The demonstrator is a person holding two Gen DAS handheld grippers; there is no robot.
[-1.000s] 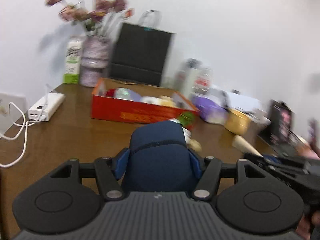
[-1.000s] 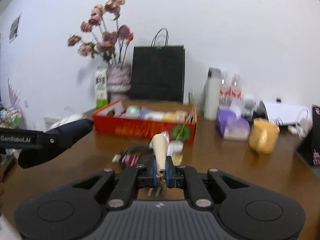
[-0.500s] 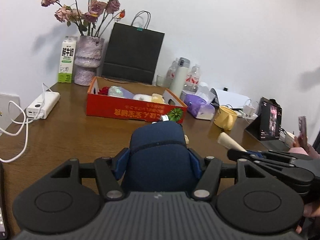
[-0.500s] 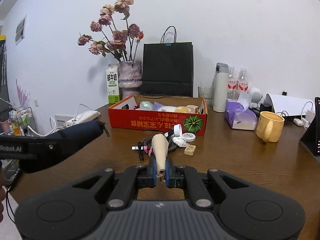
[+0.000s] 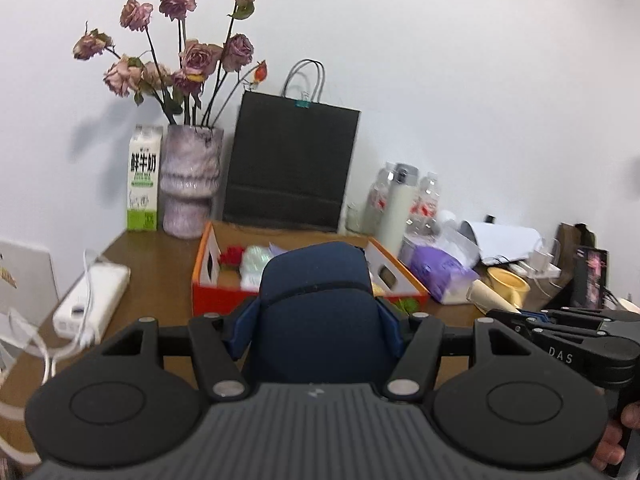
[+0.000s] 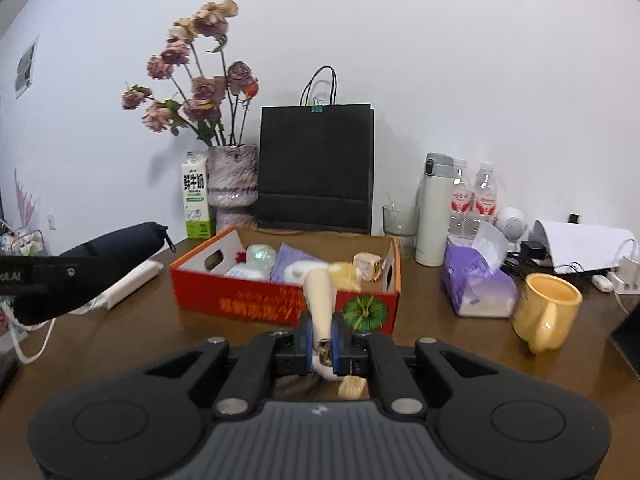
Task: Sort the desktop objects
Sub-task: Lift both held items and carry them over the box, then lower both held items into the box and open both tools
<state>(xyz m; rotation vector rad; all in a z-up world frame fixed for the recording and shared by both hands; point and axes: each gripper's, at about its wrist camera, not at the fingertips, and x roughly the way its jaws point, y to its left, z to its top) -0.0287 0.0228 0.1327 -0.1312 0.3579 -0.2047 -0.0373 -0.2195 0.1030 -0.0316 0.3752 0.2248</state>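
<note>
My left gripper is shut on a navy blue zip pouch, which fills the space between its blue pads and hides the middle of the red cardboard box behind it. In the right wrist view that pouch sticks out at the left, level with the box's left end. My right gripper is shut on a cream tapered handle that points up and forward at the box's front wall. The box holds several small items. The left wrist view shows the right gripper at the right with the cream handle.
Behind the box stand a vase of dried roses, a milk carton and a black paper bag. A flask, bottles, a purple tissue pack and a yellow mug are at the right. A white power strip lies left.
Both grippers have moved forward and slightly up toward the red box, which now looks larger. The cables and small items in front of the right gripper have slipped beneath it. Both grips are unchanged.
</note>
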